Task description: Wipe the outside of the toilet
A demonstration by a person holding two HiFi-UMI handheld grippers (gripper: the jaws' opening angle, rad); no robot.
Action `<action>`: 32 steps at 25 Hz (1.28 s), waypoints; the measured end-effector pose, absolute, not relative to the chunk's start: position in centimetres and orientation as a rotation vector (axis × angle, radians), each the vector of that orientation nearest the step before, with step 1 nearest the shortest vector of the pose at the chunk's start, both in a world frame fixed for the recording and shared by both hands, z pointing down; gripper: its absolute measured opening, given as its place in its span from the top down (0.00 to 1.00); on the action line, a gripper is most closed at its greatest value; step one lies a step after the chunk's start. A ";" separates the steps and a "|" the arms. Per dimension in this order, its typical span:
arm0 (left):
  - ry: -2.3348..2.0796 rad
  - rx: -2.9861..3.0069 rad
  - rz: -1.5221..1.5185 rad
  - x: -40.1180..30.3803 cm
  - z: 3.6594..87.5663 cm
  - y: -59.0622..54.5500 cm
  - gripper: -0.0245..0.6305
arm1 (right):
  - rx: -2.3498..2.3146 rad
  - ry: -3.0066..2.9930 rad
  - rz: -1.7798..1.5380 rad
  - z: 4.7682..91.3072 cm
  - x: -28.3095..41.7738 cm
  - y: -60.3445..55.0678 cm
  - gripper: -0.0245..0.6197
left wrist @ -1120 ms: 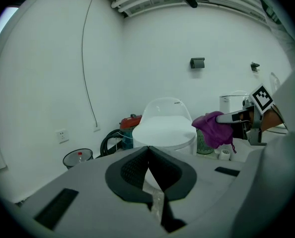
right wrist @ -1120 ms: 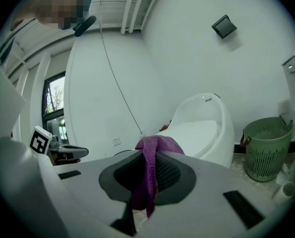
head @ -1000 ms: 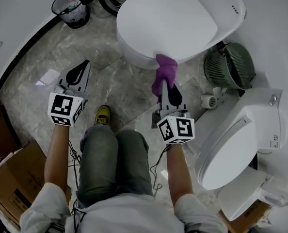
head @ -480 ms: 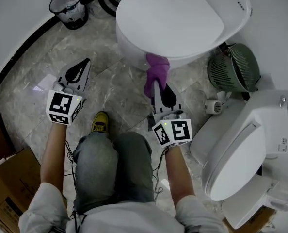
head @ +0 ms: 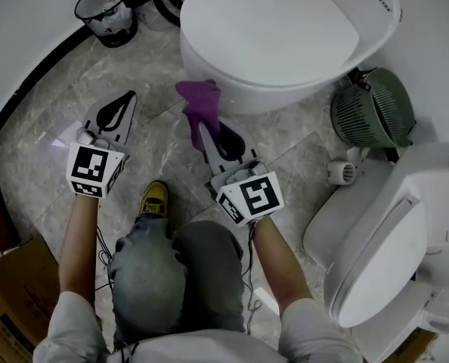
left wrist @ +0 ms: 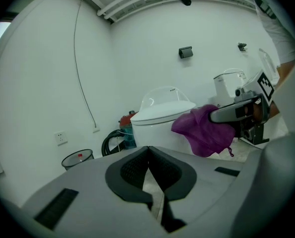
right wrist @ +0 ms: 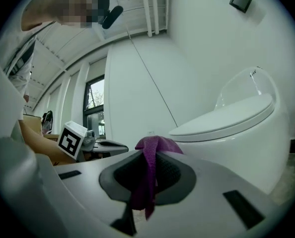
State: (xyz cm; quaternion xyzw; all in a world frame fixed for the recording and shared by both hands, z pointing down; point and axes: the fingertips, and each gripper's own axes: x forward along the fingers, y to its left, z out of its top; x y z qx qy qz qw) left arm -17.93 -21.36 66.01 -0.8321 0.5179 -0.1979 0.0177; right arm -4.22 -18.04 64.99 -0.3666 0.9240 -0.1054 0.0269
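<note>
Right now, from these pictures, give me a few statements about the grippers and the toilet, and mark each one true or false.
1. The right gripper is shut on the purple cloth. True.
2. The left gripper holds a sponge. False: its jaws are together with nothing between them.
3. The toilet lid is raised. False: it lies closed.
4. A waste bin stands on the floor. True.

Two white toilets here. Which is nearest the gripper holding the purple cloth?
The white oval-lidded toilet at the head view's top: the right gripper's purple cloth is beside its bowl. The other toilet stands lower right.
</note>
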 end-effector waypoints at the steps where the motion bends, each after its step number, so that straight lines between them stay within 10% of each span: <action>1: 1.604 -2.582 -0.621 -17.9 66.4 -21.3 0.94 | -1.131 2.859 -0.312 65.3 -4.5 -18.6 0.88; 32: 1.340 -2.667 -0.654 -10.1 70.8 -21.9 0.94 | -2.010 2.368 -0.293 71.5 19.0 -26.8 0.88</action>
